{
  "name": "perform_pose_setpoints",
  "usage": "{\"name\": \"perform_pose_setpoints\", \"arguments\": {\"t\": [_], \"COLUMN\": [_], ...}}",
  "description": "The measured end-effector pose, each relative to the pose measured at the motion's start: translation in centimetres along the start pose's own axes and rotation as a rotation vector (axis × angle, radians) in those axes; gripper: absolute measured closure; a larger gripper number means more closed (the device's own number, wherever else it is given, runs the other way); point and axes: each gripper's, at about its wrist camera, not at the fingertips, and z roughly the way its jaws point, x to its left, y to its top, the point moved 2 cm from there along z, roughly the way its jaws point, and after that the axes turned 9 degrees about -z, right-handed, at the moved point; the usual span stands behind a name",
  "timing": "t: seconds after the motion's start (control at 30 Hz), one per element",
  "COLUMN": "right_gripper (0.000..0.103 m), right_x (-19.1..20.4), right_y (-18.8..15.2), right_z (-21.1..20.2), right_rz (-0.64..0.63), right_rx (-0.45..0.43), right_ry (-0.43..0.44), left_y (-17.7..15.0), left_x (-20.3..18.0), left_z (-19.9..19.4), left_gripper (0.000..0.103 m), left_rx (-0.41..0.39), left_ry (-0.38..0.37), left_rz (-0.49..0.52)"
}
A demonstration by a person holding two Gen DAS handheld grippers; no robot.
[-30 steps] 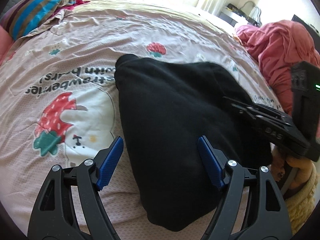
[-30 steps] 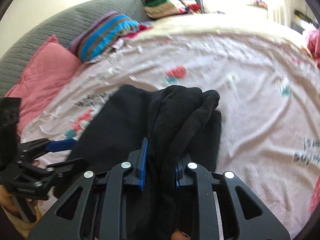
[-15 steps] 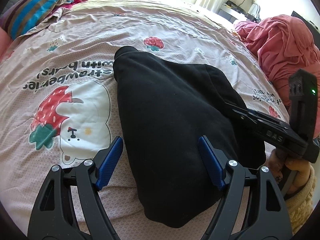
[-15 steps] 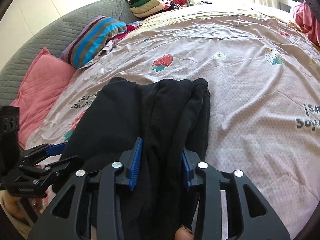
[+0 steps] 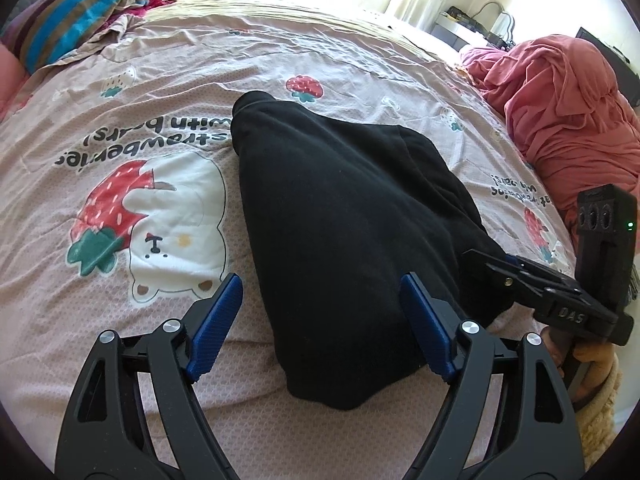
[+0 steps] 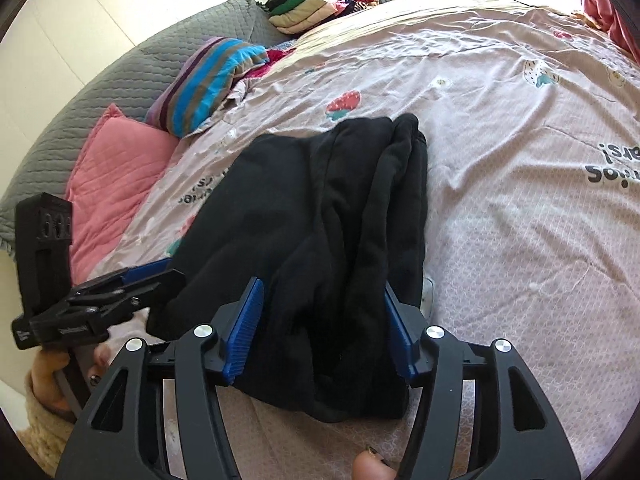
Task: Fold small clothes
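A black garment (image 5: 340, 232) lies folded on the pink strawberry bedspread (image 5: 132, 152), its near end between the wide, opening jaws of the left gripper (image 5: 320, 320). The right gripper (image 5: 520, 276) touches its right edge; red cloth (image 5: 560, 120) is heaped far right

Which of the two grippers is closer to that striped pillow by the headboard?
Left. The left gripper sits on the striped pillow's side of the black garment; the right gripper straddles the garment's far edge, jaws opening.

Open bedsheet (image 6: 520, 208) lies free right of the black garment (image 6: 320, 220); pillows (image 6: 116, 176) and a red heap (image 5: 568, 120) bound the sides.
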Motion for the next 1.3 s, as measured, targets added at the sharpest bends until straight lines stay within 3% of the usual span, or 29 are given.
{"name": "perform_pose_setpoints", "arguments": {"t": [0.03, 0.07, 0.1, 0.2, 0.37, 0.47, 0.63, 0.73, 0.8, 0.83, 0.93, 1.1, 1.3], "right_gripper": [0.054, 0.072, 0.076, 0.081, 0.081, 0.074, 0.056, 0.041, 0.023, 0.02, 0.015, 0.005, 0.005], "right_x": [0.1, 0.2, 0.5, 1.5, 2.1, 1.3, 1.3, 1.2, 1.0, 0.9, 0.7, 1.0, 2.5], "right_y": [-0.1, -0.1, 0.0, 0.3, 0.1, -0.7, -1.1, -1.3, -1.5, -1.6, -2.0, -2.6, -3.4], "right_z": [0.1, 0.2, 0.1, -0.9, -1.4, -0.5, -1.4, -2.3, -3.1, -3.4, -4.4, -6.4, -8.9], "right_rz": [-0.001, -0.007, -0.019, -0.081, -0.146, -0.124, -0.105, -0.099, -0.084, -0.076, -0.063, -0.072, -0.087], "right_rx": [0.003, 0.005, 0.003, -0.025, -0.036, -0.006, -0.037, -0.057, -0.077, -0.084, -0.104, -0.129, -0.192], "right_ry": [0.001, 0.003, 0.004, -0.057, -0.164, -0.189, -0.239, -0.268, -0.284, -0.288, -0.304, -0.356, -0.391], "left_y": [0.0, -0.1, -0.1, -0.2, -0.8, -1.1, -1.7, -1.9, -1.9, -2.0, -2.0, -2.1, -2.5], "left_x": [0.0, -0.1, -0.2, -0.6, -1.3, -1.4, -1.5, -1.5, -1.6, -1.6, -1.6, -1.6, -1.4], "left_z": [0.0, -0.1, -0.1, -0.5, -0.6, 0.0, 0.2, 0.0, -0.2, -0.4, -0.8, -1.9, -4.0], "left_gripper": [0.03, 0.03, 0.03, 0.03, 0.03, 0.03, 0.027, 0.024, 0.021, 0.018, 0.011, 0.01, 0.009], "left_rx": [0.001, 0.001, 0.0, -0.006, -0.005, 0.018, 0.03, 0.027, 0.02, 0.017, 0.005, -0.022, -0.074], "left_ry": [0.0, -0.001, -0.002, -0.002, -0.014, -0.019, -0.015, -0.013, -0.009, -0.007, -0.002, 0.009, 0.035], "left_rz": [-0.001, 0.0, 0.004, 0.013, 0.028, 0.027, 0.03, 0.026, 0.027, 0.027, 0.025, 0.021, 0.02]}}
